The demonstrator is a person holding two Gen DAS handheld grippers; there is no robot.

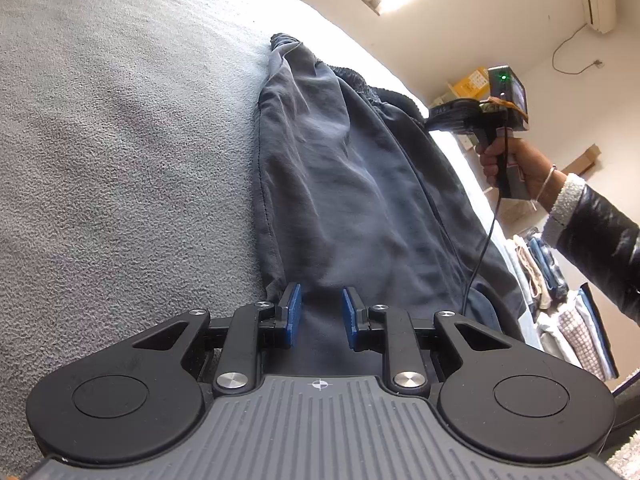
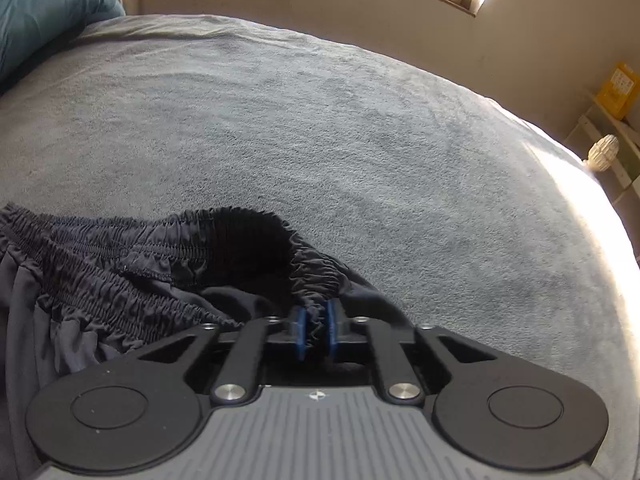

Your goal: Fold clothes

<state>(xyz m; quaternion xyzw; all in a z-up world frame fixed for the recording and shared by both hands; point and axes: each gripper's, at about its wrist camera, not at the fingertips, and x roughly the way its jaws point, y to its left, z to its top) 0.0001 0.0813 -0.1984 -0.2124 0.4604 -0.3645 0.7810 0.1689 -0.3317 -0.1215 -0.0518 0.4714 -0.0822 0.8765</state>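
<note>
Dark navy trousers (image 1: 340, 184) with an elastic waistband (image 2: 224, 240) lie stretched out on a grey blanket (image 1: 120, 140). In the left wrist view my left gripper (image 1: 322, 308) sits at the leg end, its blue pads a little apart with bunched cloth filling the gap. My right gripper (image 2: 315, 330) is shut on the gathered waistband at its right end, which is raised slightly off the blanket. From the left wrist view, a hand (image 1: 504, 160) in a black sleeve holds that gripper at the far end of the trousers.
A blue pillow (image 2: 52, 8) lies at the back left of the bed. The blanket's edge (image 2: 580, 208) curves down on the right. Beyond it stand a yellow box (image 2: 618, 88) on a shelf and a stack of folded clothes (image 1: 560, 300).
</note>
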